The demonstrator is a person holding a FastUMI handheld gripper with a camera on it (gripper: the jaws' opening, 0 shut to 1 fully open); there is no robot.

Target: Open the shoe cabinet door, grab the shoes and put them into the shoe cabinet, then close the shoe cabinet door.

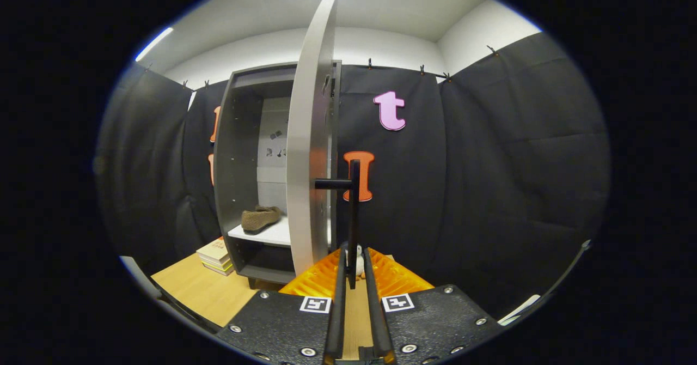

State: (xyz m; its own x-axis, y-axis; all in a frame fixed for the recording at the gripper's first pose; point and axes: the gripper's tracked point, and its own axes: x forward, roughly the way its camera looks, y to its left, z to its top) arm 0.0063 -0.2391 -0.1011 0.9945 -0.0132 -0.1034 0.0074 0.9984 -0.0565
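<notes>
A tall grey shoe cabinet (pixel 235 158) stands against the booth wall with its door (pixel 305 152) swung wide, edge-on to me. A brown shoe (pixel 260 218) lies on the white shelf (pixel 267 234) inside. A black bar handle (pixel 354 212) sticks out from the door's edge and runs down between my fingers. My gripper (pixel 354 269) is shut on the lower end of this handle, both fingers pressed close against it.
A small stack of books (pixel 216 256) lies on the wooden tabletop (pixel 201 291) left of the cabinet's foot. A small white object sits just ahead of the fingertips, partly hidden by the handle. Black cloth walls close in on both sides.
</notes>
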